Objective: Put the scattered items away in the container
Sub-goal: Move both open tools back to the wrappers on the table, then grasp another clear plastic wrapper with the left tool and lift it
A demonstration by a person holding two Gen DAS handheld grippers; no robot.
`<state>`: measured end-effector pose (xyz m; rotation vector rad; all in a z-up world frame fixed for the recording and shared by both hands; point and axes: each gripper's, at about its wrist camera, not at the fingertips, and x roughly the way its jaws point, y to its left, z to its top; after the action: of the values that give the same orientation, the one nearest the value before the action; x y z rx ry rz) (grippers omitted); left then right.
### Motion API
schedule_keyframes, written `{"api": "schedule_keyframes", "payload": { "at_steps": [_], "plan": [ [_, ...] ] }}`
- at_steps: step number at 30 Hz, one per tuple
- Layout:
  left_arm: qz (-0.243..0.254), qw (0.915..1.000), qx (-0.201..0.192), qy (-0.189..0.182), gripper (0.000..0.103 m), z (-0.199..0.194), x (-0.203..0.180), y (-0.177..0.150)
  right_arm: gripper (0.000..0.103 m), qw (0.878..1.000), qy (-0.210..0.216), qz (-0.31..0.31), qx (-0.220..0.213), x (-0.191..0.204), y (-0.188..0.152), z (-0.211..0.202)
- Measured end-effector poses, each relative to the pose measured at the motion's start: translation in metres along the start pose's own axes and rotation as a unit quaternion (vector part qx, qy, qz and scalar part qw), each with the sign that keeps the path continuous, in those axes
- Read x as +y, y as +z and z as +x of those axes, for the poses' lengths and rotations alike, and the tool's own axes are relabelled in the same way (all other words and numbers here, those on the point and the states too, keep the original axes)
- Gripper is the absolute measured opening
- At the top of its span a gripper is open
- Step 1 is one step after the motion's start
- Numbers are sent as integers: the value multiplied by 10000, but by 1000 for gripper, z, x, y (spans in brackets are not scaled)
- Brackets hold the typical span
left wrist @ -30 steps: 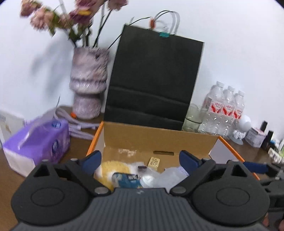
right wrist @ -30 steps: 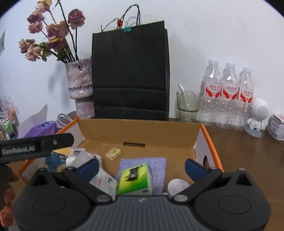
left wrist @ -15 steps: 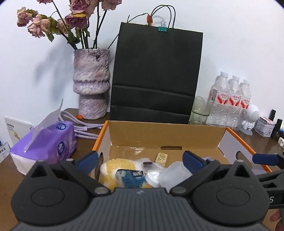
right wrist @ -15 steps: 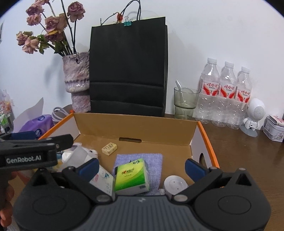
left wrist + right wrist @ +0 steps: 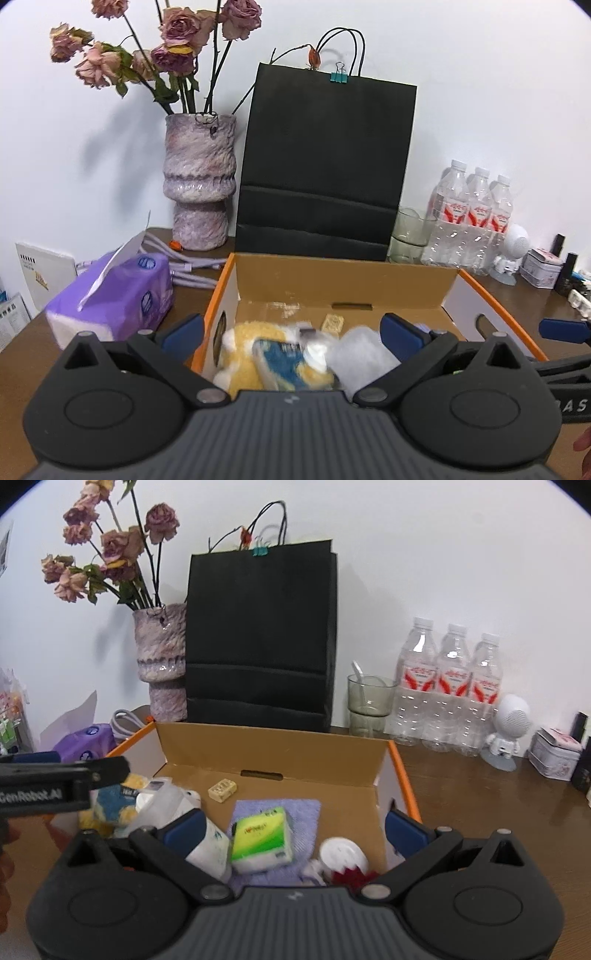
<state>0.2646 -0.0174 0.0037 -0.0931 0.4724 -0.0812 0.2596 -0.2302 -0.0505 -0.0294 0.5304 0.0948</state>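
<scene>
Container: an open brown cardboard box with orange edges (image 5: 273,751) sits on the dark wooden worktop (image 5: 480,812), in front of a tall black paper bag (image 5: 260,635).
Contents: a fluffy yellow plush piece (image 5: 242,350) with a blue-and-white packet (image 5: 282,356) on it lies at the box's left; a green tissue pack (image 5: 262,840) rests on a purple woven cloth (image 5: 295,812); a small cream block (image 5: 222,789) lies near the back wall; a white round disc (image 5: 343,854) sits at the front right.
Left gripper (image 5: 291,332): fingers spread wide, nothing between them, poised over the box's left half.
Right gripper (image 5: 293,821): fingers equally wide apart and empty, above the box's right half.
Step in hand: probably a check that everything is inside; no loose item shows on the worktop near the box.
Doing it well: draw both grippers straight up and clear of the cardboard walls, so no finger snags a flap or drags the plush out.
Materials: the cardboard is stiff but light and would slide if nudged; the plush and cloth are soft; the clear plastic wrapper (image 5: 364,356) beside the packet looks crinkly and slippery.
</scene>
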Motion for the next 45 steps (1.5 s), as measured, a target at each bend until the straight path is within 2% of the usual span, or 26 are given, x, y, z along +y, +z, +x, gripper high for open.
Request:
{"api": "schedule_keyframes", "payload": {
  "at_steps": [4,8,11,15,19,23,24,27,30,35,37,39,42,45],
  "plan": [
    [-38,9997,139,-206,103,-23,0,-17,103,10000,-29,35,36,-11,-18,-28],
    [254,9986,319,-344,103,-43,-11,-45,103,9998,-150,31,90,-22,-42,-55],
    [582,9955,641,-387,103,-48,-26,-71,103,9995,-111,108,261,-31,-62,-64],
    [704,9906,1004,-608,103,-53,-40,-101,103,9986,-138,124,504,-38,-90,-67],
    [902,9873,1047,-776,103,-65,-59,-118,103,9978,-177,140,630,-42,-109,-72],
    [1224,9855,1005,-605,103,-66,-80,-130,103,9977,-164,193,622,-48,-120,-80],
    [1240,9856,988,-586,100,-66,-84,-133,103,9978,-153,209,613,-50,-122,-83],
    [1207,9854,1034,-603,82,-64,-89,-137,103,9979,-120,225,588,-51,-127,-90],
    [1162,9866,988,-588,57,-65,-89,-136,103,9980,-112,207,591,-52,-130,-92],
    [1217,9856,929,-720,40,-62,-90,-134,103,9978,-71,283,597,-52,-133,-93],
    [1190,9859,922,-726,30,-59,-90,-132,103,9977,-64,281,607,-49,-134,-92],
    [1173,9862,915,-732,13,-55,-89,-130,103,9977,-54,256,617,-46,-133,-90],
    [1039,9876,923,-724,2,-47,-81,-125,103,9978,-28,203,633,-41,-131,-87],
    [945,9888,930,-692,2,-41,-71,-120,103,9976,-8,141,674,-35,-128,-81]
  ]
}}
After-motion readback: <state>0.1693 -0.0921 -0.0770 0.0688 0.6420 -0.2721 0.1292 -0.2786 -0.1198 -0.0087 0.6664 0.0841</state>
